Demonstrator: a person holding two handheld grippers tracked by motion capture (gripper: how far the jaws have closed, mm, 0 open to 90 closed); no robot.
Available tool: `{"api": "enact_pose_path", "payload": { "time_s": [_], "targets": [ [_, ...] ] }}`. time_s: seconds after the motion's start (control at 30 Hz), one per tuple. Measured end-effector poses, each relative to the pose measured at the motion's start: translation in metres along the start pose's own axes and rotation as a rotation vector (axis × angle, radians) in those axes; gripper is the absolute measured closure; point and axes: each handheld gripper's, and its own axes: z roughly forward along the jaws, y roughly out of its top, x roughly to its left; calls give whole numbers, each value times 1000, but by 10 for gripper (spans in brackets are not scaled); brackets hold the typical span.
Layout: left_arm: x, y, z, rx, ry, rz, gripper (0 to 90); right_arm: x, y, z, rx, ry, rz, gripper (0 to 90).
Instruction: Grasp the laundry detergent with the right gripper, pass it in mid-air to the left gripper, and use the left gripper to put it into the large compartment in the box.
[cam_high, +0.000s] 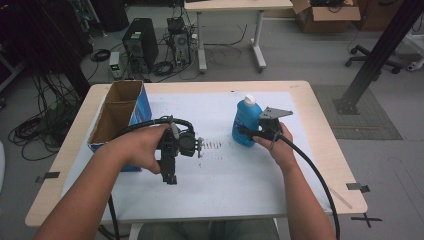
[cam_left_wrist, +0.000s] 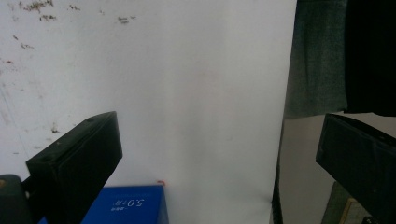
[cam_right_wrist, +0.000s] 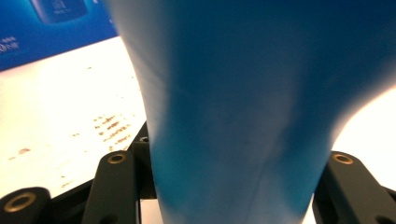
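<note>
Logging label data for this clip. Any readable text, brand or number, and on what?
"5.0" followed by tiny unreadable characters, seen upside down in the left gripper view: on the blue side of the cardboard box.
White print on the box in the right gripper view: too blurred to read.
Blue bottle: no readable label.

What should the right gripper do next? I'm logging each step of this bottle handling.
Probably lift the blue bottle straight up a little. The right gripper is shut on its lower body while it stands upright on the white sheet, and the open-topped box, a likely destination, lies off to the left.
</note>
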Motion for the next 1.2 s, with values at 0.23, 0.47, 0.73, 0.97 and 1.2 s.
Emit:
{"api": "enact_pose_path", "payload": {
  "time_s": [0.23, 0.47, 0.73, 0.97, 1.2],
  "targets": [
    [2, 1, -6, -6, 6, -1, 7, 5, 20, -21, -19, 54, -52, 458],
    [8, 2, -16, -15, 10, -9, 7, 23, 43, -54, -1, 150, -145, 457],
    [10, 3, -28, -20, 20, -10, 7, 51, 53, -74, 4, 267, -215, 457],
    [11, 2, -37, -23, 25, -11, 5, 74, 57, -78, 37, 346, -282, 456],
    [9, 1, -45, -45, 28, -8, 4, 93, 56, -74, 43, 410, -316, 457]
  ]
}}
